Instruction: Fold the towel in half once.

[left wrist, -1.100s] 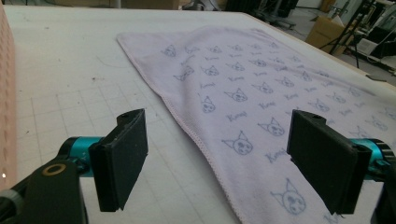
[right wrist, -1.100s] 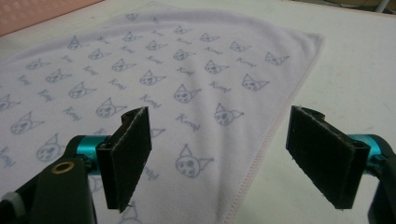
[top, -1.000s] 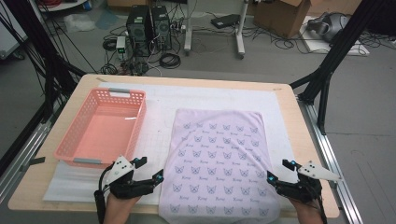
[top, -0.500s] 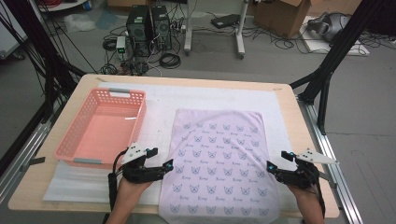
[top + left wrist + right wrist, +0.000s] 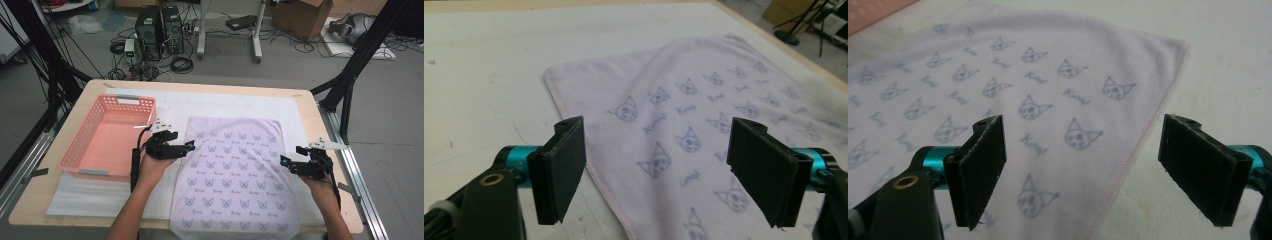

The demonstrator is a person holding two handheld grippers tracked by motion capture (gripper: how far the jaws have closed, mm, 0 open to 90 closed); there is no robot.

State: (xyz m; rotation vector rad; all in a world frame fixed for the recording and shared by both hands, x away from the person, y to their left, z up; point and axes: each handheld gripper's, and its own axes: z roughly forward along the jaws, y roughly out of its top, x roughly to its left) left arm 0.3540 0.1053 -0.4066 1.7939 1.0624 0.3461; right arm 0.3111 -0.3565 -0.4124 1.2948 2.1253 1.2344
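A pale lilac towel (image 5: 235, 170) printed with small cat faces lies spread flat on the white mat. My left gripper (image 5: 190, 146) hovers at the towel's left edge, a short way below its far left corner, pointing right. Its jaws stand wide and have just been closing a little, with nothing pressed between them. The left gripper view has the left gripper (image 5: 659, 165) over the towel (image 5: 694, 100) edge. My right gripper (image 5: 283, 161) is open at the right edge, pointing left. The right gripper view puts the right gripper (image 5: 1088, 165) above the towel (image 5: 998, 75) hem.
An empty pink plastic basket (image 5: 107, 142) stands at the left on the white mat (image 5: 240, 102), close behind my left hand. The wooden table edge (image 5: 312, 130) runs near my right hand. Computer towers, cables and a cardboard box lie on the floor beyond.
Both hands have moved away from the table's near edge along the towel's sides, the left farther than the right. The towel has not moved.
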